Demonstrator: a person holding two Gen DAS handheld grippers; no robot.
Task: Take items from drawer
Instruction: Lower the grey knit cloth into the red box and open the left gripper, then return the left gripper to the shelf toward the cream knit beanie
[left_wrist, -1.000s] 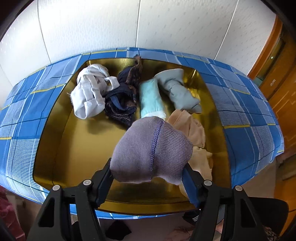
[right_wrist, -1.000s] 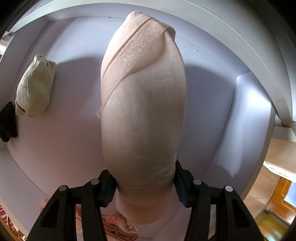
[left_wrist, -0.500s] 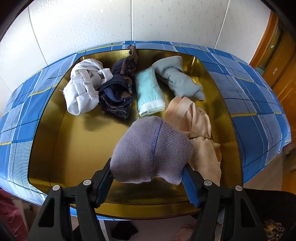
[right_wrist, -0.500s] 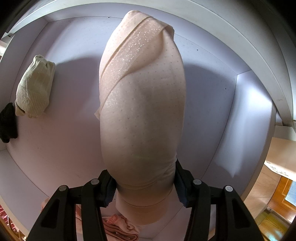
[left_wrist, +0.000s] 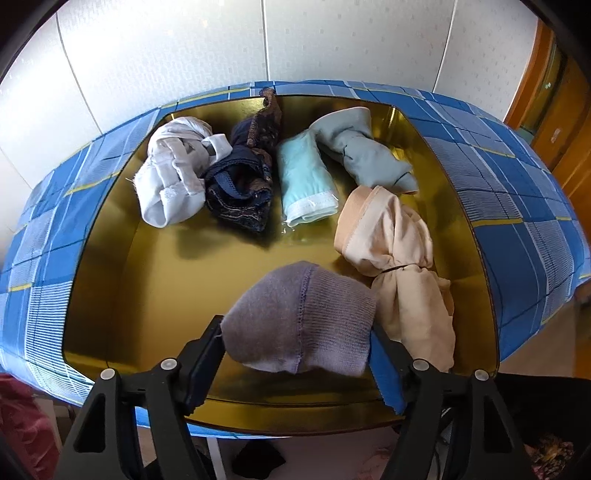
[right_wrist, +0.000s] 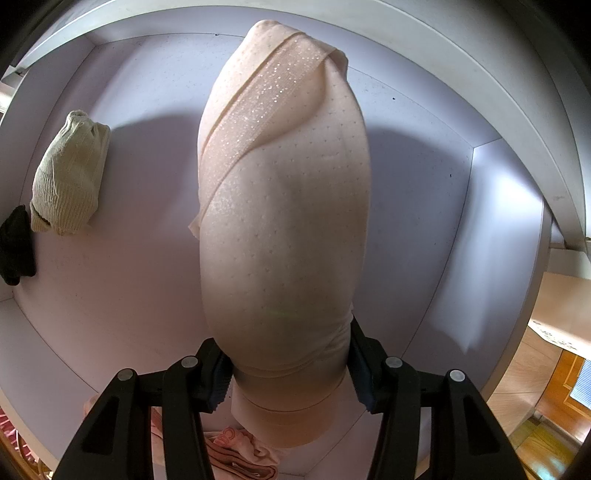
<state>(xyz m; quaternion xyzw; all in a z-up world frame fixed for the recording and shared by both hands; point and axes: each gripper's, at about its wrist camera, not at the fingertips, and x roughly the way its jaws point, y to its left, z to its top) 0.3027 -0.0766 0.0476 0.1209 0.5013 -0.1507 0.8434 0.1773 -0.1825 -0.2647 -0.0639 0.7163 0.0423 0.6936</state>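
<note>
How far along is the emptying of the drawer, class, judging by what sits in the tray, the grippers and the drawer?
Done: five rolled garments already lie in the gold tray. In hand: the left gripper is opening around a grey-purple sock over the tray; the right gripper grips a peach roll above the drawer. Left: a cream sock, a black item and pink cloth.

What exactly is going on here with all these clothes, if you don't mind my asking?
A person is moving rolled clothes from a white drawer into a gold tray. The left tongs are over the tray, their jaws opening around a purple sock. The right tongs grip a peach roll above the drawer, where a cream sock is left.
</note>
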